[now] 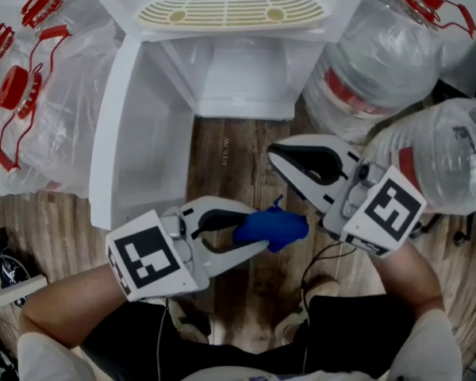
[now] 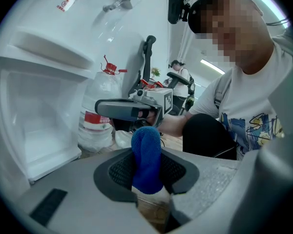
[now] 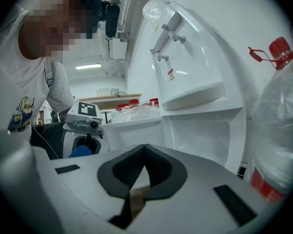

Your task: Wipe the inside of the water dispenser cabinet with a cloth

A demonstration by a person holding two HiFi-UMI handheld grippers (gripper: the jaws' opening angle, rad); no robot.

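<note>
Blue, soft and light, the cloth (image 1: 271,228) will flop, so pinching its bunched middle works best; the left gripper (image 1: 250,232) is squeezed on it, low in the middle of the head view. The right gripper (image 1: 279,155) has its jaws pressed together, holding nothing. The white cabinet (image 1: 246,74) at the top stands open and bare inside; whether the clear jugs (image 1: 381,54) beside it hold water, I cannot tell.

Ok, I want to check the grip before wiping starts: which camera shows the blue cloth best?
The left gripper view: the blue cloth stands bunched between the jaws of the left tool, shut on it. The head view shows the cloth from above, poking past that tool's tips. The right gripper view catches only a distant blue sliver.
</note>
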